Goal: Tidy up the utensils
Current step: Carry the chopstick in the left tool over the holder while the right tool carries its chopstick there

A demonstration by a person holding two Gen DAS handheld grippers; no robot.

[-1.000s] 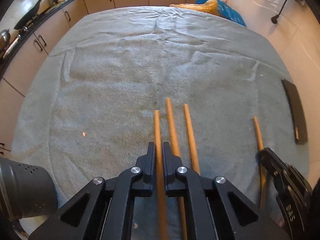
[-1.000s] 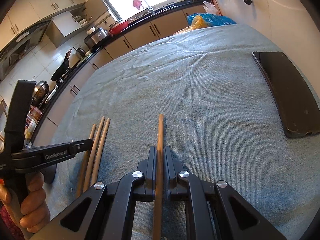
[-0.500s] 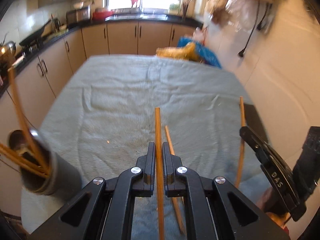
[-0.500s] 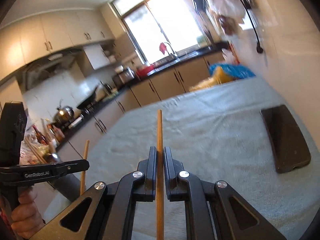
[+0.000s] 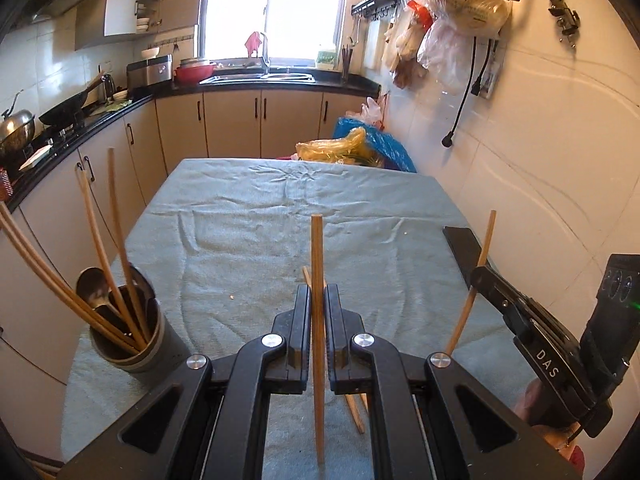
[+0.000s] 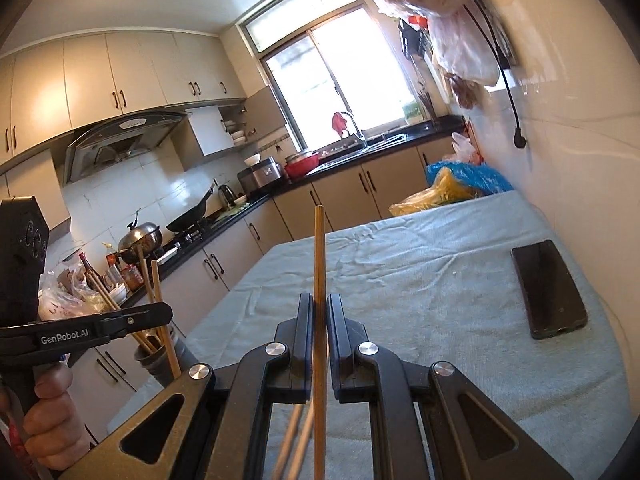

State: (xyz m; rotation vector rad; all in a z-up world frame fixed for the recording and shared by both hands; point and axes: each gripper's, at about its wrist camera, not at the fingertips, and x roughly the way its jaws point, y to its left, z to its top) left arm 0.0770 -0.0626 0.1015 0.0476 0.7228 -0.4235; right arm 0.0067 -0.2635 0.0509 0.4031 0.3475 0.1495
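Note:
My left gripper [image 5: 317, 290] is shut on a wooden chopstick [image 5: 317, 248] and holds it lifted above the grey towel [image 5: 280, 216]. My right gripper [image 6: 319, 300] is shut on another chopstick [image 6: 319, 248], raised and pointing forward; it shows at the right of the left wrist view [image 5: 482, 248]. A grey utensil holder [image 5: 132, 344] stands at the table's left front with several chopsticks and a spoon [image 5: 90, 284] in it; it also shows in the right wrist view [image 6: 160, 354]. Two more chopsticks [image 5: 354, 408] lie on the towel under the left gripper.
A black phone [image 6: 548, 290] lies on the towel near the right wall. Blue and yellow bags [image 5: 360, 148] sit at the table's far end. Kitchen cabinets and a counter [image 5: 240, 84] run along the left and back.
Both grippers have risen and tilted up from the towel, each carrying its chopstick. The utensil holder has come into view at the left.

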